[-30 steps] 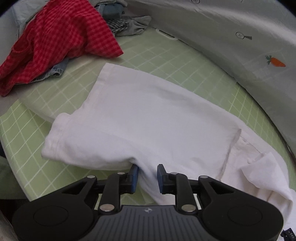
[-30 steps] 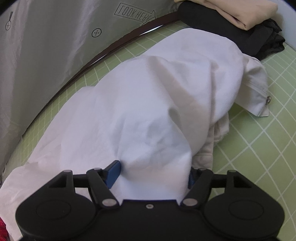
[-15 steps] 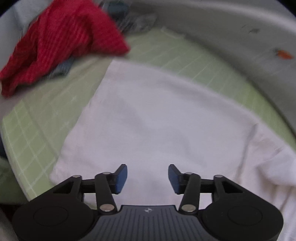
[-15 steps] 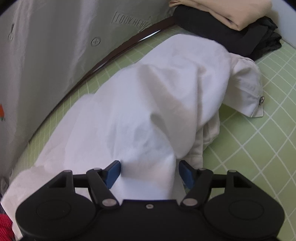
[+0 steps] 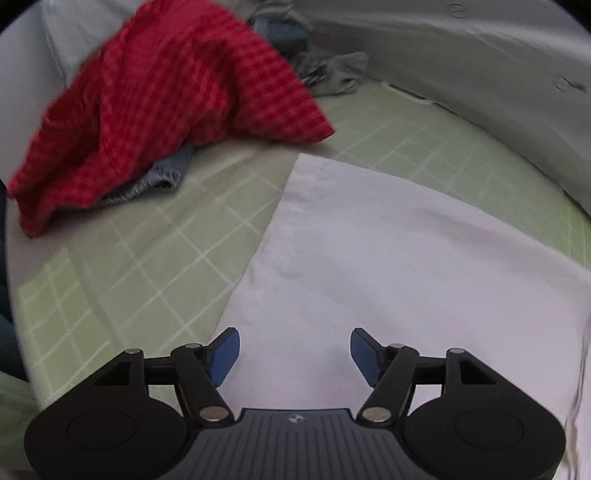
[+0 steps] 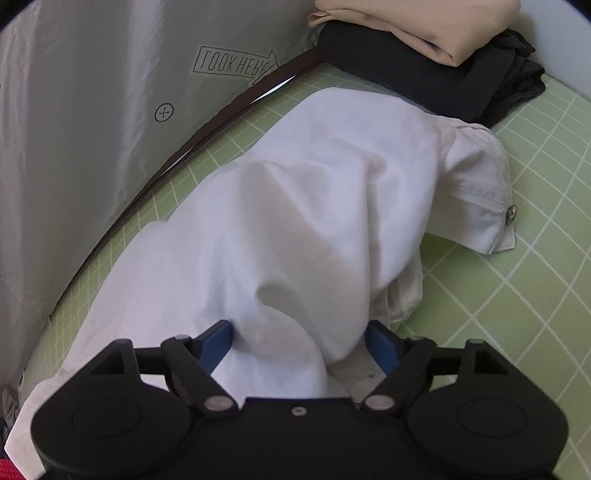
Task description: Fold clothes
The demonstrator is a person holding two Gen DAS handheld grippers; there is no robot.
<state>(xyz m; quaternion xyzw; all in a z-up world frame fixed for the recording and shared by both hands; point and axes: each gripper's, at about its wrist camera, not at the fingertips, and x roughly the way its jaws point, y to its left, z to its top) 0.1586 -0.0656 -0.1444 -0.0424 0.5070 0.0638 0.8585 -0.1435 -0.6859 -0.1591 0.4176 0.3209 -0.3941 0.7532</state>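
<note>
A white garment [image 5: 388, 251] lies on the green checked sheet [image 5: 155, 258]. In the left wrist view it is flat, with a straight left edge. My left gripper [image 5: 294, 350] is open and empty just above its near part. In the right wrist view the white garment [image 6: 295, 206] is bunched into a raised hump, with a buttoned waistband end at the right. My right gripper [image 6: 301, 345] is open, its blue pads on either side of a fold of the cloth, without pinching it.
A red checked shirt [image 5: 159, 107] lies heaped over denim at the far left, with grey clothes behind it. A folded beige garment [image 6: 417, 22] sits on folded black clothes [image 6: 443, 81] at the far right. A grey printed sheet [image 6: 92, 110] rises along the back edge.
My left gripper let go of the white cloth, opened wide and moved forward over it. The cloth now lies flatter. My right gripper stays open around the hump.
</note>
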